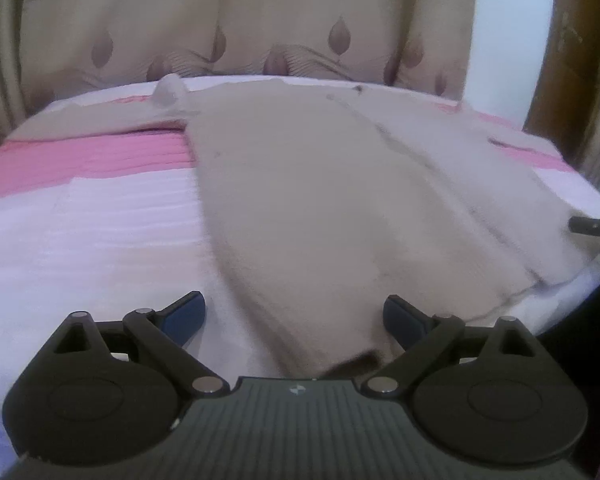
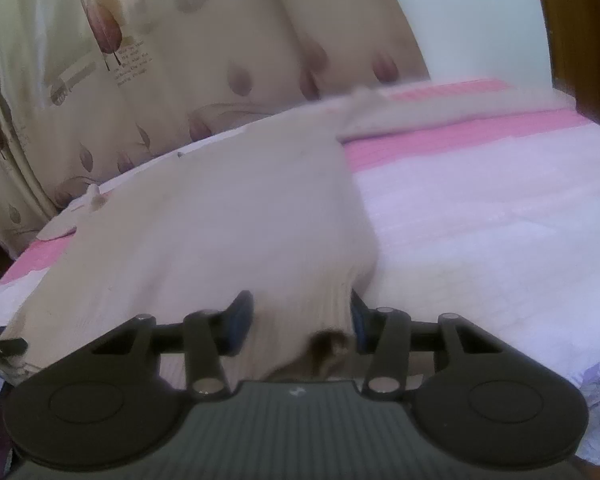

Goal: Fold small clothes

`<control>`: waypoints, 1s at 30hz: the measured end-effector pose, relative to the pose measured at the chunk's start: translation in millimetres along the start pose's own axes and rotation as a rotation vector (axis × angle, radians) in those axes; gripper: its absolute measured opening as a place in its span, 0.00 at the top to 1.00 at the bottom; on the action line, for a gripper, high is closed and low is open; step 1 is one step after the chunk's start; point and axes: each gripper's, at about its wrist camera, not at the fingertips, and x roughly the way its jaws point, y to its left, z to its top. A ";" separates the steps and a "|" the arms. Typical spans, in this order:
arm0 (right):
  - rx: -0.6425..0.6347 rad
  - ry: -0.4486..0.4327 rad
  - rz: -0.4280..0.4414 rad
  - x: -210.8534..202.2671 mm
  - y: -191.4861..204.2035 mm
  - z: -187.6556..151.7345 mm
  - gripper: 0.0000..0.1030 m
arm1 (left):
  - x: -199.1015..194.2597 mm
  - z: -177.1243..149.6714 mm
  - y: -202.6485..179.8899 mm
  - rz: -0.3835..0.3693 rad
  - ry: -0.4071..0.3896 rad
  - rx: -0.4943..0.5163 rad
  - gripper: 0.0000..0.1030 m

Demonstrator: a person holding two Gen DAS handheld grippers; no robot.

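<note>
A beige sweater [image 1: 300, 200] lay on the pink-striped bed [image 1: 80, 220]. The left gripper [image 1: 294, 320] stood wide over its hem. The right gripper [image 2: 300, 320] bracketed the near corner; grip unclear.

1. A beige knit garment [image 1: 300, 200] lies spread across a bed [image 1: 80, 220] with a pink and white striped cover.
2. The left gripper [image 1: 294, 318] hangs over the garment's near hem, fingers [image 1: 186, 314] wide apart, hem between them.
3. A patterned curtain [image 1: 220, 20] hangs behind the bed.
4. A dark gripper tip [image 1: 592, 226] shows at the right edge.

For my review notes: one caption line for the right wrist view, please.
Right gripper straddling the ribbed hem of a beige sweater spread on a pink-and-white bed.
</note>
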 end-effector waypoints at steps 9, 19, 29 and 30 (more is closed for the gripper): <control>0.024 0.048 0.027 8.9 0.4 6.0 0.71 | -9.9 7.6 3.7 0.015 -0.060 -0.046 0.88; 0.203 0.127 0.164 -25.5 1.1 -29.1 0.86 | -30.9 6.4 25.1 0.040 0.030 -0.098 0.89; 0.235 -0.162 0.122 -79.7 -48.1 19.0 0.15 | -75.8 29.2 14.5 0.211 -0.294 0.037 0.01; 0.230 -0.203 0.111 -79.1 -57.7 28.1 0.08 | -71.5 39.6 10.0 0.199 -0.308 0.051 0.00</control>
